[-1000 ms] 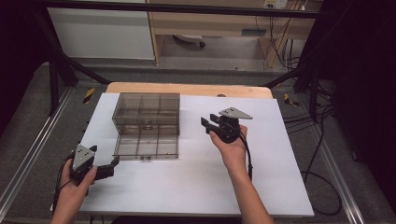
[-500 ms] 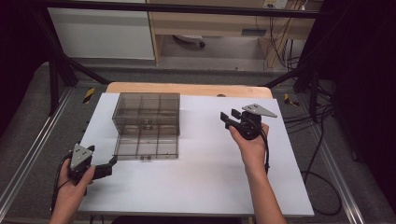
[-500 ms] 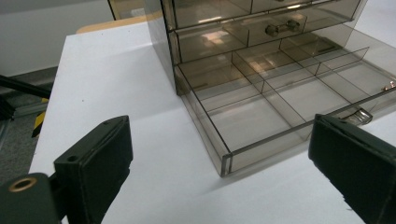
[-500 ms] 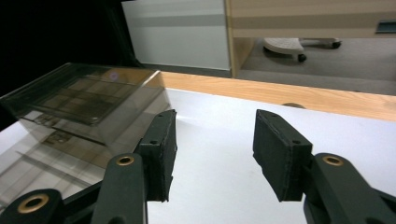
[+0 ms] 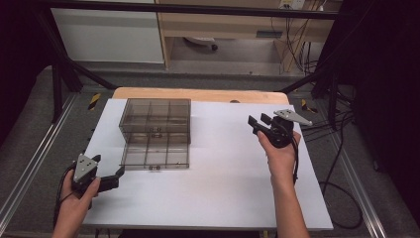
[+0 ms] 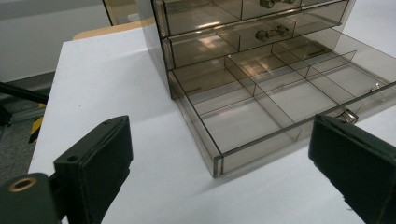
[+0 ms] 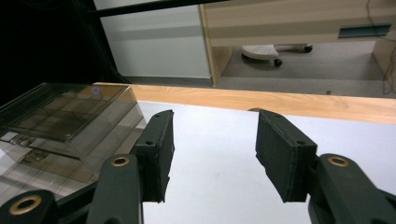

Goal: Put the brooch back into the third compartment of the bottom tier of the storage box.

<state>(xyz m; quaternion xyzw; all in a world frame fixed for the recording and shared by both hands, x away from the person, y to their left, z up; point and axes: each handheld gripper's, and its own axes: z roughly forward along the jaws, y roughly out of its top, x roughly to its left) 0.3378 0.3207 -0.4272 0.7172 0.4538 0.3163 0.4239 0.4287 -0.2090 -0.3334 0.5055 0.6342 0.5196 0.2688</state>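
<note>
We keep the smoky drawer cabinet (image 5: 156, 130) as our landmark, its bottom drawer (image 6: 280, 105) pulled out empty: our left gripper (image 5: 118, 174) waits spread wide just before that drawer's corner, while our right gripper (image 5: 257, 123), jaws just opening on nothing, hangs well to its right.

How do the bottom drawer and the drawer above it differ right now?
The bottom drawer is pulled far out over the table, its divided compartments open from above; the drawer above it sits pushed in, flush with the cabinet. The bottom drawer's handle faces the left gripper; the upper handle stays back at the cabinet face. Both are smoky clear plastic, partitioned and look empty.
</note>
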